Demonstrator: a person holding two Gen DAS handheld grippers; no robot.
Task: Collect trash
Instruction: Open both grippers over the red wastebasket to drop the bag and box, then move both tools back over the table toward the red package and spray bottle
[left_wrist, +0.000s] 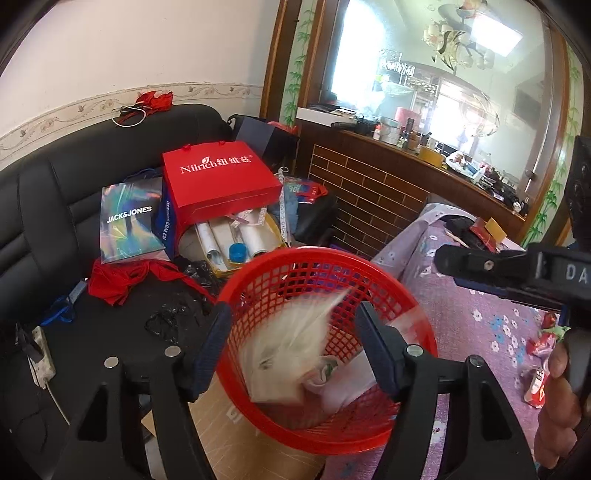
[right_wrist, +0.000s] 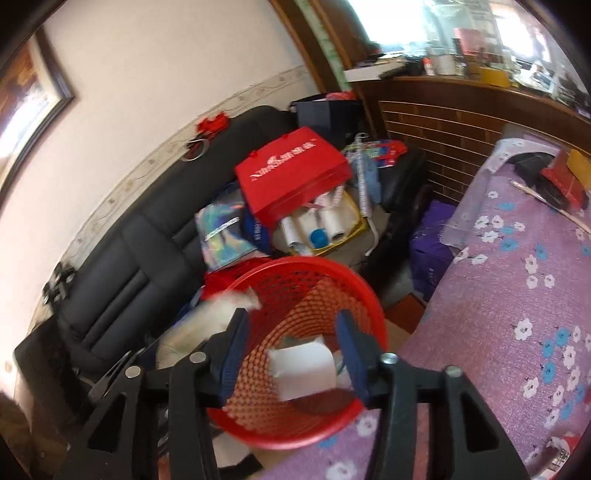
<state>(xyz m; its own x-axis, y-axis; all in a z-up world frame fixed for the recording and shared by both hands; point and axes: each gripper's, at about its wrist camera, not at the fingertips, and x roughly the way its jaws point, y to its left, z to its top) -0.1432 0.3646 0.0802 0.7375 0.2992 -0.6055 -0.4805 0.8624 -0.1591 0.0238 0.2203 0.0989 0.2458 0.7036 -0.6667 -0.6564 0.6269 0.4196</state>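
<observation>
Both the left gripper (left_wrist: 291, 343) and right gripper (right_wrist: 291, 345) hang jaws apart over the red basket (left_wrist: 402, 432); blurred white trash (left_wrist: 295, 343), seemingly loose, drops between them.

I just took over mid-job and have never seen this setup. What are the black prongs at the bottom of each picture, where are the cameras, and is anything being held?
There is no robot arm: a person holds a two-finger gripper in each hand, with a camera on each that looks along its fingers. One picture is from the left gripper, the other from the right gripper. Both are aimed into a red basket beside a table with a purple flowered cloth. Both grippers look open and neither is pinching anything. Blurred white paper is inside the basket, seemingly just dropped. Red wrappers lie on the cloth.
</observation>
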